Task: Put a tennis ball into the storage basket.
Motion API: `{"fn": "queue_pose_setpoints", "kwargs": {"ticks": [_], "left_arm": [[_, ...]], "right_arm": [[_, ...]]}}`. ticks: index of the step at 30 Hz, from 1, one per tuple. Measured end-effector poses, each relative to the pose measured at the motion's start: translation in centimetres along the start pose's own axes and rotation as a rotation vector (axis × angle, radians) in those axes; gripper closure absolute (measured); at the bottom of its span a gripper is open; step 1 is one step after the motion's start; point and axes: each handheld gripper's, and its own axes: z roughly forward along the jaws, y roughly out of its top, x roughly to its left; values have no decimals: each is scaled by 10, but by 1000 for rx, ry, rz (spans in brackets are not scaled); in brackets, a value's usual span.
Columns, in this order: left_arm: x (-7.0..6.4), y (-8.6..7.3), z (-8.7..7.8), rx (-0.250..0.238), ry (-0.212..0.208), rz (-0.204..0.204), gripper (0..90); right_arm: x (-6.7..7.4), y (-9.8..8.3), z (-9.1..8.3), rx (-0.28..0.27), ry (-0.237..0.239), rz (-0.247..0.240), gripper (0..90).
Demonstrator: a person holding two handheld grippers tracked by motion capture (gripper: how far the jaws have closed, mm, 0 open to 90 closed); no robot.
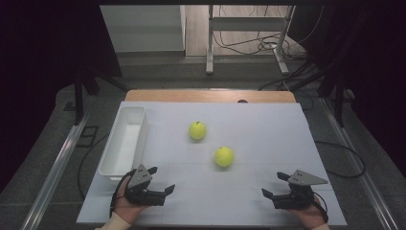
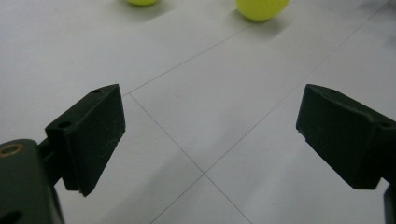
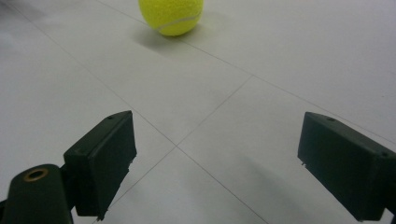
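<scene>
Left gripper: jaws wide apart, empty. Right gripper: jaws wide apart, empty. Both near two balls, touching neither.

No legible text, label or number anywhere.

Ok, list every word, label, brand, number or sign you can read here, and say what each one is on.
None can be read.
Nearer tennis ball: a pale seam line, no legible brand print.
Farther tennis ball: a small dark mark on top, too small to read.
White bin: plain, no label.
White table: thin grid lines, no text.
Left gripper and right gripper: no markings legible.
</scene>
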Motion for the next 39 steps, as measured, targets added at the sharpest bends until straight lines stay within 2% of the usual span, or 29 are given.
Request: {"fn": "queue_pose_setpoints", "kwargs": {"ticks": [12,39], "left_arm": [[-4,10,-4,-2,7,-11,90],[-10,34,-5,-18,-4,9,92]], "right_arm": [[0,0,0,2,2,-4,120],[-1,0,1,13,4,-5,121]]}}
